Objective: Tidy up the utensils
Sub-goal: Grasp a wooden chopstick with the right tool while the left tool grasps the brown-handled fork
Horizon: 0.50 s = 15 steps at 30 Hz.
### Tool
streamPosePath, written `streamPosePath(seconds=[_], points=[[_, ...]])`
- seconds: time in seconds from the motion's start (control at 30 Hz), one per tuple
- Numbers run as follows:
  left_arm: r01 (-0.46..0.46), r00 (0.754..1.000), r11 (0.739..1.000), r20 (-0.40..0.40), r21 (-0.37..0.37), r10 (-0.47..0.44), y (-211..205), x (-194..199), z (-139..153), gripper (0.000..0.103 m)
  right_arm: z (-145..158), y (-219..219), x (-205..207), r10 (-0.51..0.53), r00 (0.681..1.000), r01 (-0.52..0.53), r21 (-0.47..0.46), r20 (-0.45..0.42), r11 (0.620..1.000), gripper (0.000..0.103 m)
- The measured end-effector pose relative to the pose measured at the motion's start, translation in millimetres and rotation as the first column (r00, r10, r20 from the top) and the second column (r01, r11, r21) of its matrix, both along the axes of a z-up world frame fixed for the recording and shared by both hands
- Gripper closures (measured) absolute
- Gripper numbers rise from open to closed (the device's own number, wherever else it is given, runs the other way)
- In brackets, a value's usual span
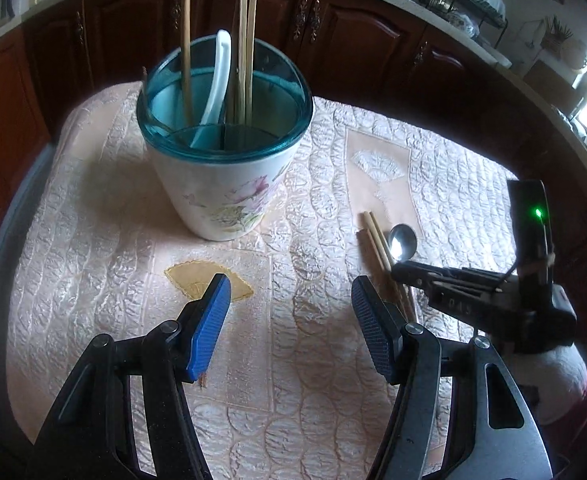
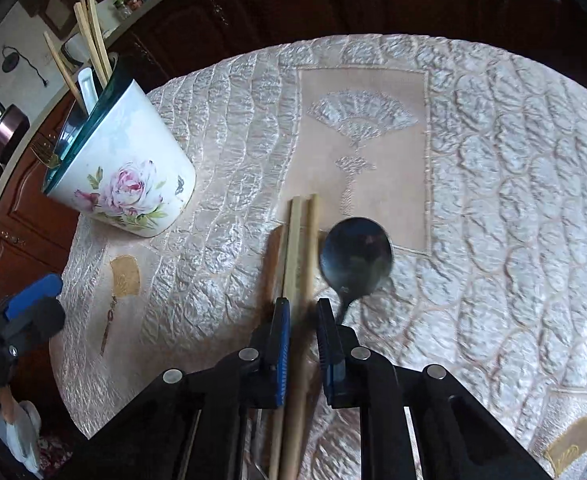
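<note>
- Already, the holder [image 1: 229, 184] held several chopsticks [image 1: 249, 40] and a white spoon [image 1: 217, 76].
- Beside it, loose chopsticks [image 2: 299, 248] and a metal spoon [image 2: 355, 258] remained on the worktop [image 2: 493, 200].
- Right gripper [image 2: 303, 312] fingers were almost together around the loose chopsticks; left gripper [image 1: 289, 292] fingers stood apart, empty.

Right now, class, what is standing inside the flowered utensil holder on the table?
Inside the utensil holder, several wooden chopsticks and a white spoon stand upright. Its wall and a dark divider hide their lower ends, so anything lying at the bottom cannot be seen.

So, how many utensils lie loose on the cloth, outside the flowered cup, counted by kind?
wooden chopsticks: 3
metal spoon: 1
Total: 4
</note>
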<state>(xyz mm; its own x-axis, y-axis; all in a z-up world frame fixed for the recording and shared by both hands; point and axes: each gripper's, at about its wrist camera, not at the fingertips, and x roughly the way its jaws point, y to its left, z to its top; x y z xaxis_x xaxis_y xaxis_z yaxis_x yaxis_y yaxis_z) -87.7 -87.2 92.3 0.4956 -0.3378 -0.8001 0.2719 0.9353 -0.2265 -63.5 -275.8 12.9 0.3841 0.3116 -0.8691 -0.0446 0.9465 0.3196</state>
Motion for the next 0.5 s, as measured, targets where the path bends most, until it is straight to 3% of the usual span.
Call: streamPosePath(seconds=[0.2,0.5], points=[[0.03,0.999,1.0,-0.012,0.003,-0.03,-14.0,3.4,-4.8,0.04,5.0,0.7,-1.2,0.007,1.0,-0.008,0.038,0.016,0.999,0.093],[0.07,0.995,0.996,-0.067,-0.05,-0.073,-44.1,20.1,-18.5,0.041,26.0,-44.4,-39.3,-0.059,0.997,0.055,0.095,0.041,0.994,0.093]])
